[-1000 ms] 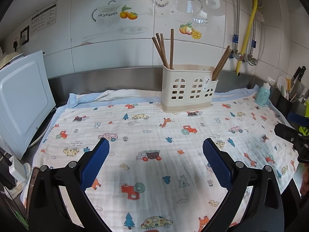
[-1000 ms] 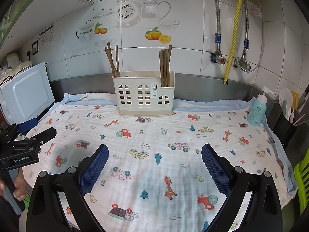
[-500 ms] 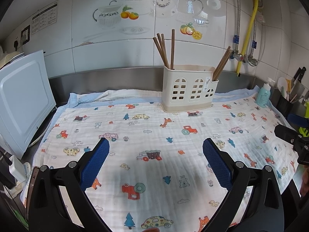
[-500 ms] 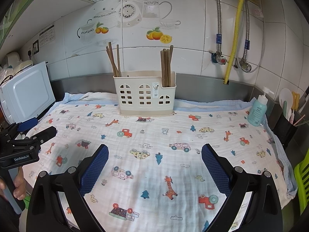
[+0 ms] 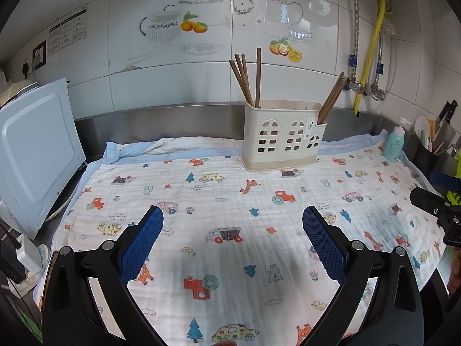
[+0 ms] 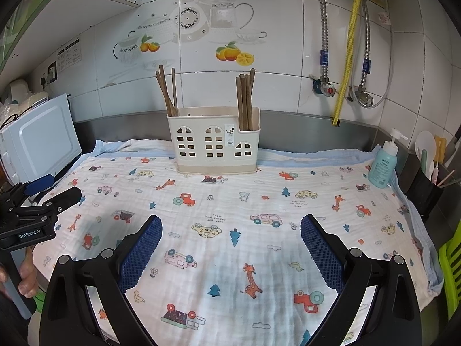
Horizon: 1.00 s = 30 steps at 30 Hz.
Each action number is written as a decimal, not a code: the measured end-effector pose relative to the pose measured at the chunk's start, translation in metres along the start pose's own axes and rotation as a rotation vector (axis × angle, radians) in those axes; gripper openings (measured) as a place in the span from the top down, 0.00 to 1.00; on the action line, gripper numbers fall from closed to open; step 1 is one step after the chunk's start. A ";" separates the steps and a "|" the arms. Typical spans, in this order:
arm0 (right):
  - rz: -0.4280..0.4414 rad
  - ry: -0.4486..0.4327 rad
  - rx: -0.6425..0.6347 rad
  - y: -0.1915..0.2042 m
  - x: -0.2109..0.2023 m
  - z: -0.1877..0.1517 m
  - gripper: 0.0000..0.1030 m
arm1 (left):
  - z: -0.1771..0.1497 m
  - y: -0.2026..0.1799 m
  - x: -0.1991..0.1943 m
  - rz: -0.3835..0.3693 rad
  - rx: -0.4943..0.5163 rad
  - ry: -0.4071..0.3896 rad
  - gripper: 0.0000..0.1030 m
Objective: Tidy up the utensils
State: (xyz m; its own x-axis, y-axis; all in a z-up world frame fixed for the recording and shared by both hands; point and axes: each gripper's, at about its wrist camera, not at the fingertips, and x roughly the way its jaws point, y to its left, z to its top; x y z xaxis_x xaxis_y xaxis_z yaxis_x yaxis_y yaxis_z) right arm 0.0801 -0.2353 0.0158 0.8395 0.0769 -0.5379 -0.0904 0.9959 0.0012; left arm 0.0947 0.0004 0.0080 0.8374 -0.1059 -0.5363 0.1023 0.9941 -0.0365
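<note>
A cream utensil holder (image 5: 283, 137) (image 6: 214, 141) with arched cut-outs stands at the back of the counter on a cartoon-print cloth (image 5: 230, 201) (image 6: 230, 196). Brown chopsticks stand upright in its left compartment (image 5: 247, 79) (image 6: 167, 92) and in its right compartment (image 5: 331, 98) (image 6: 245, 101). My left gripper (image 5: 232, 242) hovers open over the cloth's near part, nothing between its blue pads. My right gripper (image 6: 230, 245) is likewise open and empty. Each gripper also shows at the edge of the other's view: the right gripper (image 5: 435, 204), the left gripper (image 6: 31, 213), held by a hand (image 6: 26, 276).
A white microwave (image 5: 34, 158) (image 6: 40, 141) sits at the left. A teal pump bottle (image 6: 384, 163) (image 5: 394, 144) and a dark utensil pot (image 6: 425, 193) stand at the right. Pipes and a yellow hose (image 6: 348, 46) run down the tiled wall. A green chair (image 6: 451, 271) is at the right edge.
Both views have shifted only slightly; the holder sits a touch further right and lower in frame. Both grippers stay open and empty.
</note>
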 end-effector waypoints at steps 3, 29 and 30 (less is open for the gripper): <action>0.001 -0.002 0.000 -0.002 0.000 0.001 0.09 | 0.002 0.001 -0.001 0.003 0.000 -0.004 0.06; 0.001 0.000 -0.001 -0.005 0.000 0.004 0.09 | 0.007 -0.002 -0.003 0.004 0.014 -0.024 0.06; 0.002 -0.001 -0.001 -0.005 0.000 0.004 0.09 | 0.007 -0.002 -0.003 0.005 0.017 -0.025 0.06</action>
State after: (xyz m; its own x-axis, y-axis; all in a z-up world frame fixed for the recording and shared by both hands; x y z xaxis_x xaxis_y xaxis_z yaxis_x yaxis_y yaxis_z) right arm 0.0824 -0.2401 0.0192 0.8396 0.0787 -0.5374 -0.0927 0.9957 0.0010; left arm 0.0956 -0.0017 0.0156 0.8510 -0.1014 -0.5153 0.1070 0.9941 -0.0190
